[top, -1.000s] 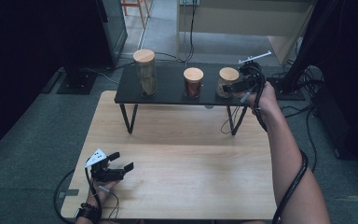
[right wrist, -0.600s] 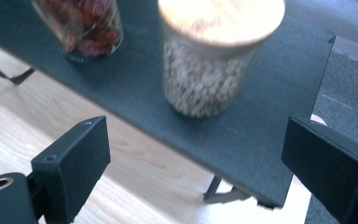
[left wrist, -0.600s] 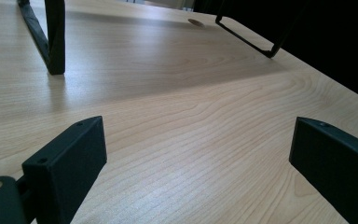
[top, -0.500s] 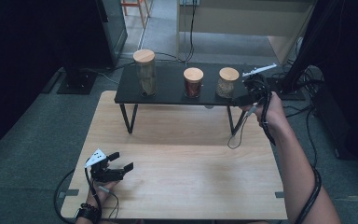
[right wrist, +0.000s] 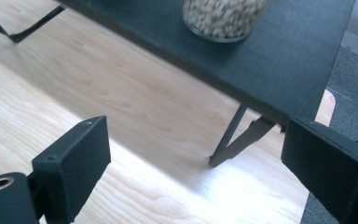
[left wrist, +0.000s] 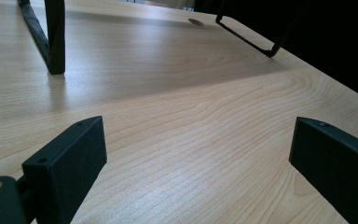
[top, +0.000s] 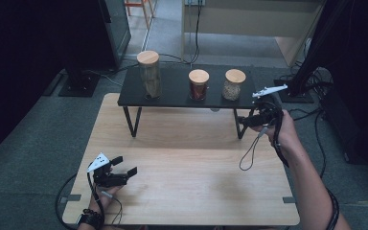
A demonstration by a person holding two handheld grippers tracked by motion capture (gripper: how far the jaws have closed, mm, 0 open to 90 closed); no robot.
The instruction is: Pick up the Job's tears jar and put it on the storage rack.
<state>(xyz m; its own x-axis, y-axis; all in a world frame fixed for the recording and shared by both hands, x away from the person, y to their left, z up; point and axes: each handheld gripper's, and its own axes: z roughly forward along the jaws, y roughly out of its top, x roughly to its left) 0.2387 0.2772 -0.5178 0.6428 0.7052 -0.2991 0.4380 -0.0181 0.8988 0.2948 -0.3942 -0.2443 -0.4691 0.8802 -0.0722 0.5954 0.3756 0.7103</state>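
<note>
Both claws stood wide and empty, the right claw (top: 247, 120) just below the shelf (top: 172, 93) of three jars; the left claw (top: 124, 166) rested on the table (top: 191, 182), nothing moved yet

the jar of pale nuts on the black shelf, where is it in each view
High view: the nut jar is the rightmost of three on the black shelf, just beyond the right gripper.
Right gripper view: its lower part sits at top centre, on the shelf.
Left gripper view: the frame takes in tabletop and shelf legs, not the jar.
Shared landmark: the wooden table, also at and.
</note>
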